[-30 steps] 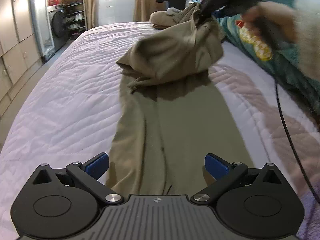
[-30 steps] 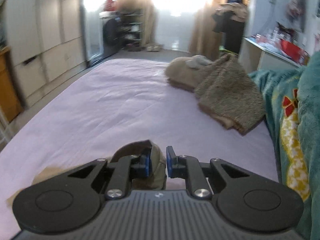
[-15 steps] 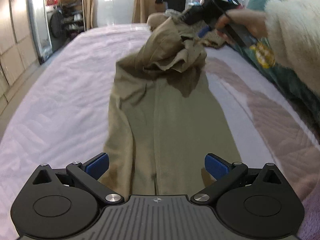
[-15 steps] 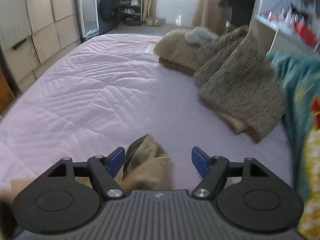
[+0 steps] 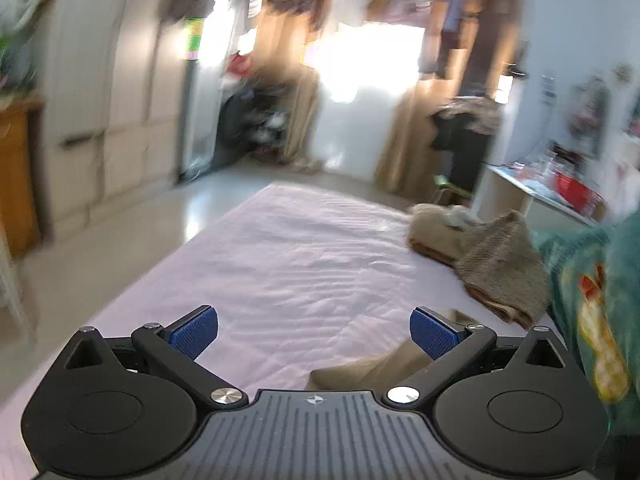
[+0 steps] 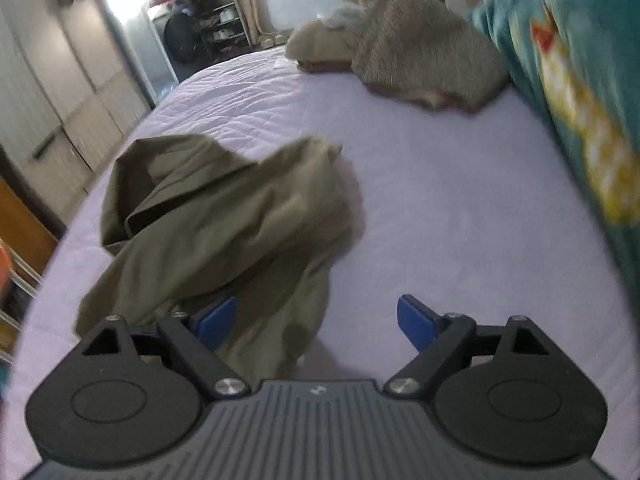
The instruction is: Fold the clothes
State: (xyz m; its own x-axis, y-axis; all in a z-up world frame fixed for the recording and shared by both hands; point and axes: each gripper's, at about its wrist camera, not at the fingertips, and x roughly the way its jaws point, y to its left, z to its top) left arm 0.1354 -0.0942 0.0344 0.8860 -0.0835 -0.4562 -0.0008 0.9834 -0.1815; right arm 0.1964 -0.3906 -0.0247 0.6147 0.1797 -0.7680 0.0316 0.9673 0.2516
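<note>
Olive-brown trousers [image 6: 224,220] lie loosely folded over themselves on the lilac quilted bed [image 6: 460,208], left of centre in the right wrist view. My right gripper [image 6: 316,322] is open just behind the cloth; its left blue pad [image 6: 214,320] is partly under a fold, nothing is pinched. In the left wrist view only a corner of the trousers [image 5: 372,368] shows near the right finger. My left gripper [image 5: 314,330] is open and empty, raised and pointing down the bed [image 5: 300,264].
A stack of folded tan and knitted clothes [image 6: 400,40] [image 5: 480,256] sits at the bed's far right. A teal patterned blanket [image 6: 580,80] runs along the right edge. Cupboards [image 5: 100,120], a shelf rack and floor lie left and beyond.
The right gripper opened and let go of the trousers' end, which now lies folded over the rest. The left gripper lifted and tilted up from the trousers toward the room.
</note>
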